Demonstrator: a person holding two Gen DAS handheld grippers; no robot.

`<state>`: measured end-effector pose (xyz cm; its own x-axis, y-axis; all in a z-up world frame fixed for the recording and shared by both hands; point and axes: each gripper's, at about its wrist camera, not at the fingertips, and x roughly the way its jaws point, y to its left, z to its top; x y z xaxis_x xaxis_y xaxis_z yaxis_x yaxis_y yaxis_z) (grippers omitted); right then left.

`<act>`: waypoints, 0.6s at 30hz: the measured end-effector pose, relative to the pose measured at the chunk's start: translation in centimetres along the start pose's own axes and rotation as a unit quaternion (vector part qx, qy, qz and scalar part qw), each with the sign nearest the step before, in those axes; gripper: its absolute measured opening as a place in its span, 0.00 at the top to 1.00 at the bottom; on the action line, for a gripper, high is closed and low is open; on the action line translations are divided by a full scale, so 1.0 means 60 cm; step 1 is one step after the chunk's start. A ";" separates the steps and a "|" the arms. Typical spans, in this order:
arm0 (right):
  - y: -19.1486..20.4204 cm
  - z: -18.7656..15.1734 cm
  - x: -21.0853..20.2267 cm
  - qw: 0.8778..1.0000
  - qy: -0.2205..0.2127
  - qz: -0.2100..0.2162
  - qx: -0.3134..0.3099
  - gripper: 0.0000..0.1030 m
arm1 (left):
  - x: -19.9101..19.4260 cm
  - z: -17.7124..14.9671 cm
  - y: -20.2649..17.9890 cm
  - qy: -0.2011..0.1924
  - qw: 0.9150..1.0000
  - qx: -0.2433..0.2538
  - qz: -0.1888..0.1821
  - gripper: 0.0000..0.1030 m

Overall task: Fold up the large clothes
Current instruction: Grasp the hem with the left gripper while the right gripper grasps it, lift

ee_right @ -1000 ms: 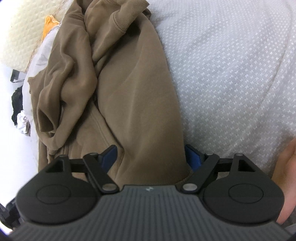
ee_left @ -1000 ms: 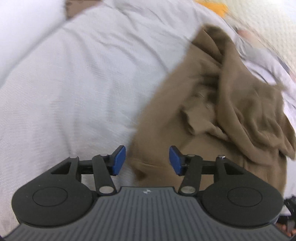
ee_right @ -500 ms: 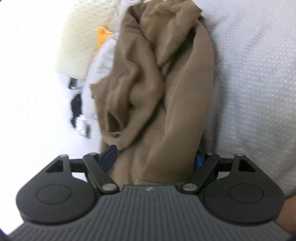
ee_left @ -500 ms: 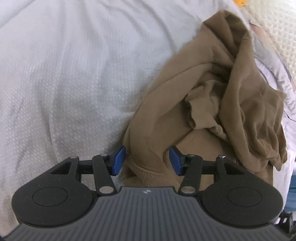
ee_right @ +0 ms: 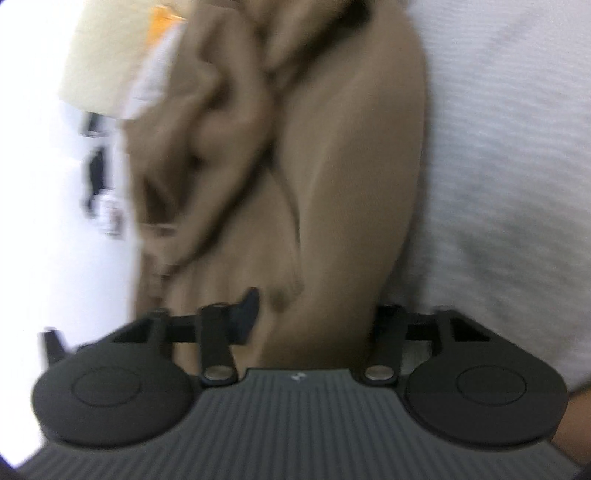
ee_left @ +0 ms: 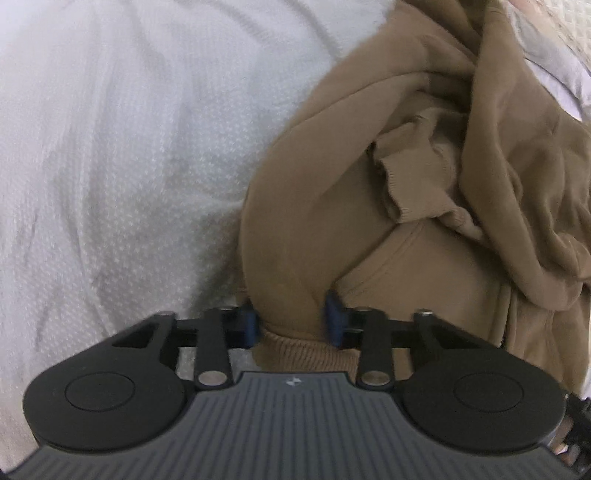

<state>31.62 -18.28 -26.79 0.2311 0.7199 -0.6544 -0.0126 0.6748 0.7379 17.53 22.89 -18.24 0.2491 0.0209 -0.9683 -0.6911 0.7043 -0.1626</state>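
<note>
A brown sweatshirt (ee_left: 424,206) lies crumpled on a white bed cover (ee_left: 129,147). My left gripper (ee_left: 291,325) has its blue pads closed on a thick fold of the sweatshirt near its ribbed hem (ee_left: 306,354). In the right wrist view, blurred by motion, the sweatshirt (ee_right: 332,192) fills the middle. My right gripper (ee_right: 314,317) stands wide around a bulky fold of it; the right fingertip is hidden behind cloth, so I cannot tell whether it grips.
The white textured bed cover (ee_right: 509,166) spreads to the right in the right wrist view. A cream quilted item (ee_right: 99,62) and something orange (ee_right: 166,18) lie at the upper left. A hand (ee_right: 576,424) shows at the lower right.
My left gripper moved forward onto the sweatshirt's hem and closed on a fold. My right gripper kept the cloth between its fingers and swung, with the view now blurred.
</note>
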 end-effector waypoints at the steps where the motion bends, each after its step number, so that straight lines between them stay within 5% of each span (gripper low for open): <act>1: 0.004 0.000 -0.008 1.000 -0.011 0.014 -0.007 0.68 | -0.005 -0.001 0.004 -0.006 1.000 -0.006 -0.006 0.82; 5: 0.018 -0.004 -0.045 0.995 -0.060 0.073 -0.029 0.71 | -0.042 -0.017 0.053 -0.047 0.993 -0.054 -0.095 0.86; 7: 0.021 -0.001 -0.063 0.991 -0.092 0.099 -0.022 0.74 | -0.066 -0.022 0.093 -0.077 0.977 -0.100 -0.171 0.87; 11: 0.010 0.008 -0.101 0.983 -0.125 0.137 -0.004 0.77 | -0.092 -0.029 0.151 -0.093 0.947 -0.169 -0.257 0.88; 18: 0.045 0.020 -0.195 0.960 -0.191 0.204 -0.004 0.78 | -0.210 -0.038 0.135 -0.139 0.929 -0.131 -0.318 0.88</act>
<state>30.06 -25.09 -16.96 0.5446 0.8139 -0.2026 -0.1847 0.3519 0.9176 7.27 26.70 -7.79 0.8036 -0.1315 -0.5804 -0.4770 0.4407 -0.7604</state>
